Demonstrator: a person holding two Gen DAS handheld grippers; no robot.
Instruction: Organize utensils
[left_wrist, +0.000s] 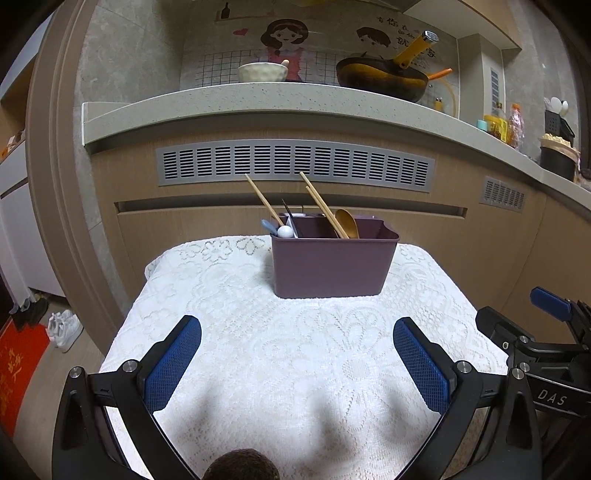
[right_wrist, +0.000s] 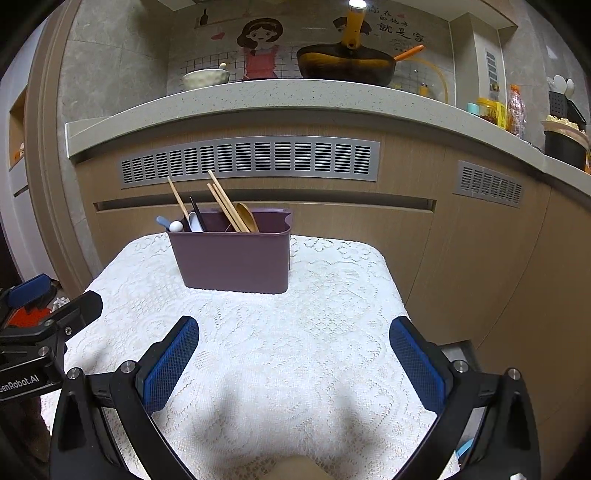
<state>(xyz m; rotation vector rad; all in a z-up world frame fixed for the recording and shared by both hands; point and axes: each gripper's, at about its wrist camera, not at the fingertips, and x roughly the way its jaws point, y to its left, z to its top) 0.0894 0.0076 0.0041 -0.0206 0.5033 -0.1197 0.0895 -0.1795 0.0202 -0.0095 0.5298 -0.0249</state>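
From the left wrist camera, the left gripper hovers over a small table covered with a white lace cloth, its two blue-padded fingers spread wide with nothing between them. Straight ahead of the fingertips, well apart from them and slightly toward the right finger, stands a dark purple rectangular plastic utensil caddy at the far end of the cloth. Pale wooden chopsticks lean out of it, tilted toward the left, next to a wooden spoon; a white round-ended spoon and a light blue handle sit in its left compartment. Beyond the right finger, the right gripper shows at the edge.

From the right wrist camera, the right gripper also has its blue-padded fingers parted and empty above the cloth. The caddy stands ahead, nearer the left finger's side, the chopsticks and wooden spoon rising from its middle. The left gripper shows beyond the left finger. A speckled grey countertop behind carries a black pan with a yellow handle and a cream bowl.
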